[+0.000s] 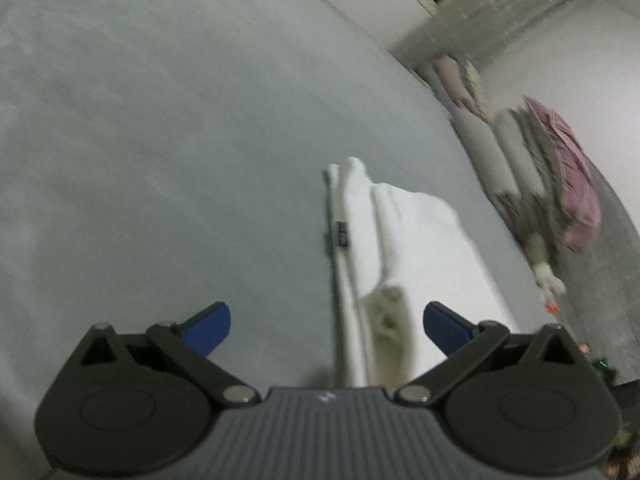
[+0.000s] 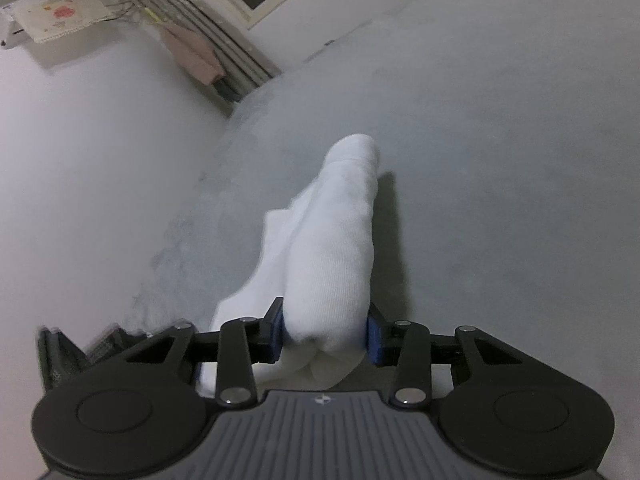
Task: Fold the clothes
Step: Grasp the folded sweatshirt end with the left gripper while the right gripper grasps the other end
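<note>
The left gripper (image 1: pixel 326 322) is spread wide, its 2 blue-padded fingers (image 1: pixel 210 326) far apart and holding nothing. It hangs over a grey bed surface (image 1: pixel 160 140). Between and beyond the fingers lies 1 folded white garment (image 1: pixel 404 240), a long flat bundle with a small dark label on its left edge; whether the gripper touches it cannot be told. To the right, at the bed's edge, sits a pile of bedding with 1 pink striped piece (image 1: pixel 568 176) on top.

The right gripper (image 2: pixel 325 332) is closed partway onto 1 rolled white garment (image 2: pixel 332 248), both blue pads (image 2: pixel 373 338) pressing its near end. The roll stretches away from the fingers above the same grey bed surface (image 2: pixel 500 160), casting a shadow to its right. 1 pink cloth (image 2: pixel 192 52) hangs by the radiator at upper left.
</note>
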